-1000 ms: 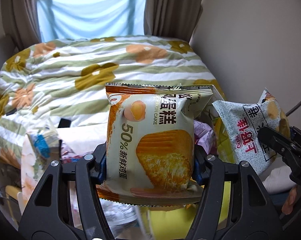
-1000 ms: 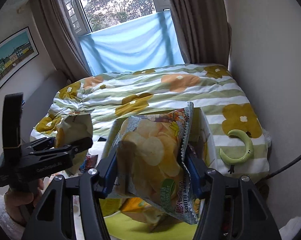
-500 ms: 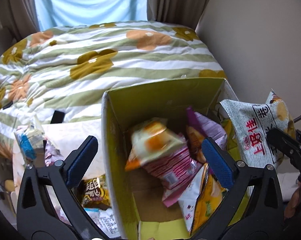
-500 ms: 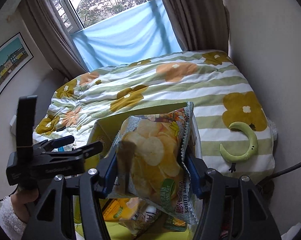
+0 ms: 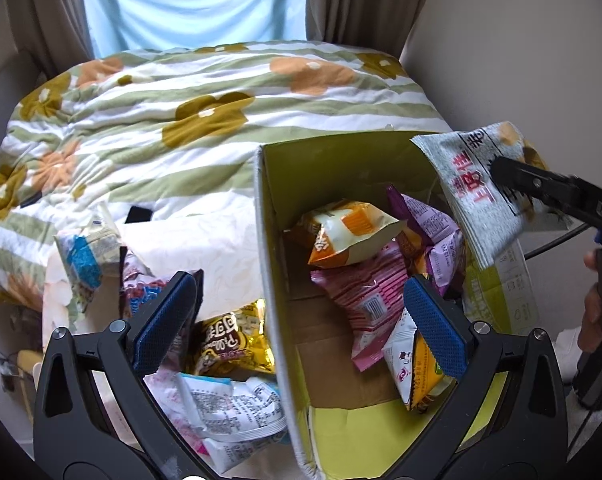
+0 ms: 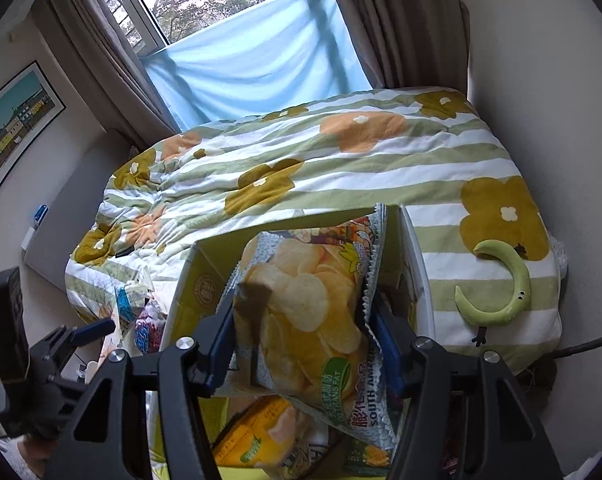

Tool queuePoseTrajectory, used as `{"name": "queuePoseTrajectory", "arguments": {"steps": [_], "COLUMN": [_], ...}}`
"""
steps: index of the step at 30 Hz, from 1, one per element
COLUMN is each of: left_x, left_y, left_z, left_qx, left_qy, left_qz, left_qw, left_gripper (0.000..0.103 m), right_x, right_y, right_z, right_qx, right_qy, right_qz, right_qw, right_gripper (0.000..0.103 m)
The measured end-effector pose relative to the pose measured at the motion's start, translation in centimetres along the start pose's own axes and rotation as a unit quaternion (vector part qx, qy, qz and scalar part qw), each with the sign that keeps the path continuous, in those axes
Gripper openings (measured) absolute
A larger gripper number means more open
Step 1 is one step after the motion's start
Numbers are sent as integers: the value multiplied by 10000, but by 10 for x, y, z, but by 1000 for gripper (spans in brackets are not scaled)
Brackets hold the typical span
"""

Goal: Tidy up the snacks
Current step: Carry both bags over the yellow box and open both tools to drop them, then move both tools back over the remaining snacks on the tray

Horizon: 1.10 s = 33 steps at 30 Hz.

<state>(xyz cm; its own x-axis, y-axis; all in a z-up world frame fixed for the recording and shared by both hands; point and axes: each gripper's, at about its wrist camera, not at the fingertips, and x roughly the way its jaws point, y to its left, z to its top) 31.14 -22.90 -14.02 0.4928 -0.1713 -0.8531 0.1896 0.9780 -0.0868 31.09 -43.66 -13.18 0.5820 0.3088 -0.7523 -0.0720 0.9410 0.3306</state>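
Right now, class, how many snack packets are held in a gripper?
1: the chips bag, clamped in the right gripper over the box. The left gripper is open and empty.

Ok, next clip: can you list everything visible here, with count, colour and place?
Yellow-green cardboard box: one, open, on the bed's near edge.
Cake packet, cream and orange: one, inside the box, on top.
Pink striped packet: one, inside the box.
Purple packets: about two, inside the box, right side.
Loose snack packets: several, mixed colours, left of the box.
Potato chip bag, grey with yellow chips: one, over the box.
Floral striped quilt: one, green, white, orange, covering the bed.
Green crescent toy: one, on the quilt.
Left hand-held gripper: open, empty.
Right hand-held gripper: shut on the chip bag.
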Motion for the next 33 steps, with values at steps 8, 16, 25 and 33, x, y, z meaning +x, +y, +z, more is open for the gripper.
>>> {"name": "queuePoseTrajectory", "arguments": {"steps": [8,16,25,33], "left_x": [-3,-4,-34,-79], "left_y": [13,7,3,33], "left_z": [3,-5,-12,-38], "left_qx": [-117,-121,-222,-544], "left_qy": [-38,9,-262,-342], "left_qz": [22,-51,7,227], "left_qw": [9999,9999,9994,9977], "left_gripper": [103,103,103,103], "right_x": [9,-8,-36,-54], "right_y": [-7,-5,3,29], "right_z": [5,-19,-29,-39], "right_qx": [229,-36,-242,-886], "right_qy": [-210,-170,-242,-391], "right_qz": [-172,-186,-158,-195], "right_qw": [9994,9997,9993,9951], "right_gripper": [103,103,103,103]}}
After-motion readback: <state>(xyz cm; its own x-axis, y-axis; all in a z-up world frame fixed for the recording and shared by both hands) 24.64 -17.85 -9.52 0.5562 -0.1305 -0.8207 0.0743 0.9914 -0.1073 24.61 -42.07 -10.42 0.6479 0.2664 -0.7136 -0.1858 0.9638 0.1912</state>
